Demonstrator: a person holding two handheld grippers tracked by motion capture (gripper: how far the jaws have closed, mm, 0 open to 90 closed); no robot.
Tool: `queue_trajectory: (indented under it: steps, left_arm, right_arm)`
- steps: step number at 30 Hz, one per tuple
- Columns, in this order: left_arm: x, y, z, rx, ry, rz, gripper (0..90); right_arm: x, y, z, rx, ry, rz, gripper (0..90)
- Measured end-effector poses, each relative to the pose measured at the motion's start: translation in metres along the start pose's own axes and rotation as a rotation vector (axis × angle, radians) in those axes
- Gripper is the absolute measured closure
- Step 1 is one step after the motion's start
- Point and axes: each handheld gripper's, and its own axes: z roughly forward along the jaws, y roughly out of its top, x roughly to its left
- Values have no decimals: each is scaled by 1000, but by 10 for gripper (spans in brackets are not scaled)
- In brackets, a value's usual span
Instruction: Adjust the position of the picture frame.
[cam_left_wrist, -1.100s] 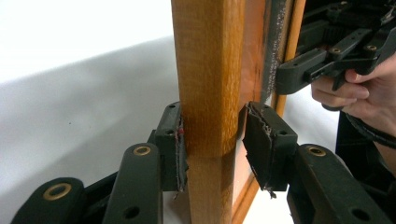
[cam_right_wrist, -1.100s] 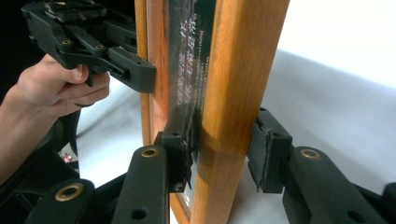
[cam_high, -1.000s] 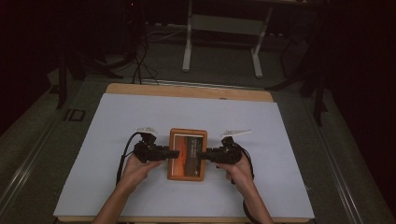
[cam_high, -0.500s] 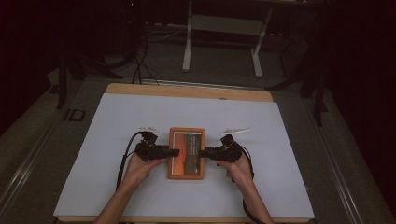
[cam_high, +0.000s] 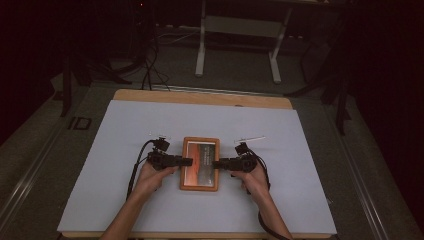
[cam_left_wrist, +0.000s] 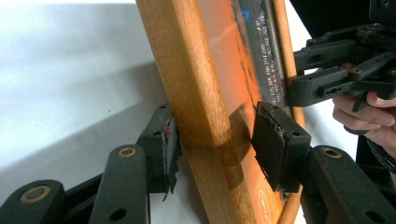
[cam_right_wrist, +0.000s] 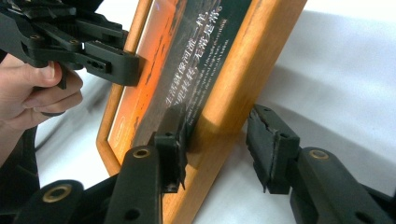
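A wooden picture frame (cam_high: 200, 163) with an orange and dark print lies flat on the white table cover. My left gripper (cam_high: 189, 161) reaches in over its left edge and my right gripper (cam_high: 216, 163) over its right edge. In the left gripper view the frame's rail (cam_left_wrist: 187, 70) stands between the jaws of the left gripper (cam_left_wrist: 217, 140), with a gap at the pad over the glass. In the right gripper view the rail (cam_right_wrist: 252, 56) sits between the jaws of the right gripper (cam_right_wrist: 222, 135), the outer pad clear of the wood. Both pairs of jaws have just been opening.
The white cover (cam_high: 125, 200) spans a wooden table whose far edge (cam_high: 200, 97) shows bare. Black cables (cam_high: 135, 172) trail from the grippers along the person's forearms. Behind the table stand a metal stand's legs (cam_high: 202, 50) and more cables on a dark floor.
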Motion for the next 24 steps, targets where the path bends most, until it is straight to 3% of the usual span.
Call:
queue_trajectory:
  steps: [7, 13, 17, 19, 24]
  left_arm:
    - [1, 0, 3, 16, 8, 19, 496]
    - [-2, -2, -3, 6, 46, 43, 431]
    - [-3, -4, -10, -16, 63, 57, 418]
    - [-6, -5, -15, -37, 106, 83, 415]
    - [-11, -9, -22, -69, 186, 134, 416]
  right_arm:
    - [-7, -2, 3, 4, 24, 25, 565]
    - [-5, -5, 0, 3, -4, -22, 482]
    - [-6, -9, -5, -10, -4, -24, 453]
    - [-7, -11, -13, -30, -37, -36, 431]
    - [-5, -15, -25, -64, -65, -52, 415]
